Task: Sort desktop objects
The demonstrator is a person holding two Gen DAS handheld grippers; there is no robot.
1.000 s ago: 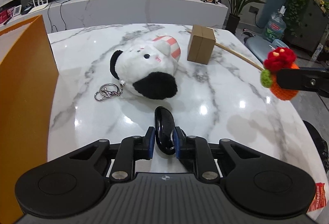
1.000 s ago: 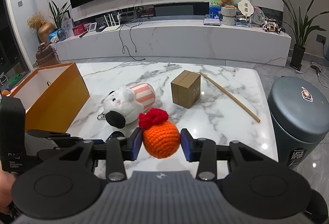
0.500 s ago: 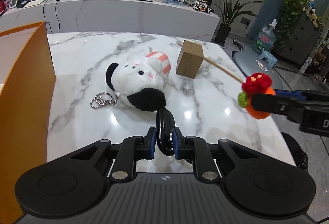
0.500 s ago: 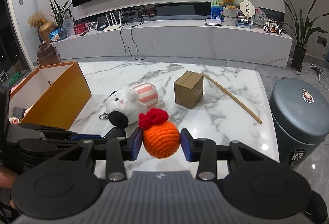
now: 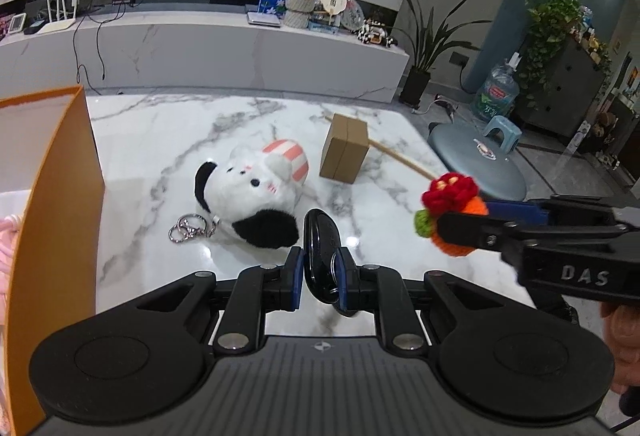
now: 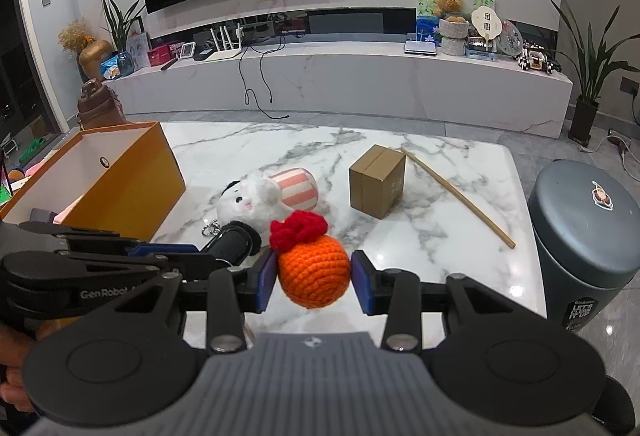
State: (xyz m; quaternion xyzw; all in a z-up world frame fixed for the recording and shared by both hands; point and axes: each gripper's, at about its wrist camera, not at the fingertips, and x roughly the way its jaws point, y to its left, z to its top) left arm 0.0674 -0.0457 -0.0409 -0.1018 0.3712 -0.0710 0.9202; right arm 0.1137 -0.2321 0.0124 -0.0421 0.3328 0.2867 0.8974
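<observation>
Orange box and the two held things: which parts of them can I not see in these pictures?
- Orange box: the right wrist view shows only part of its floor; the near wall hides the rest. In the left wrist view the picture edge cuts it off.
- Black key fob: its lower end is hidden between the jaws of the left gripper.
- Crocheted orange: its sides are covered by the right gripper pads.
</observation>
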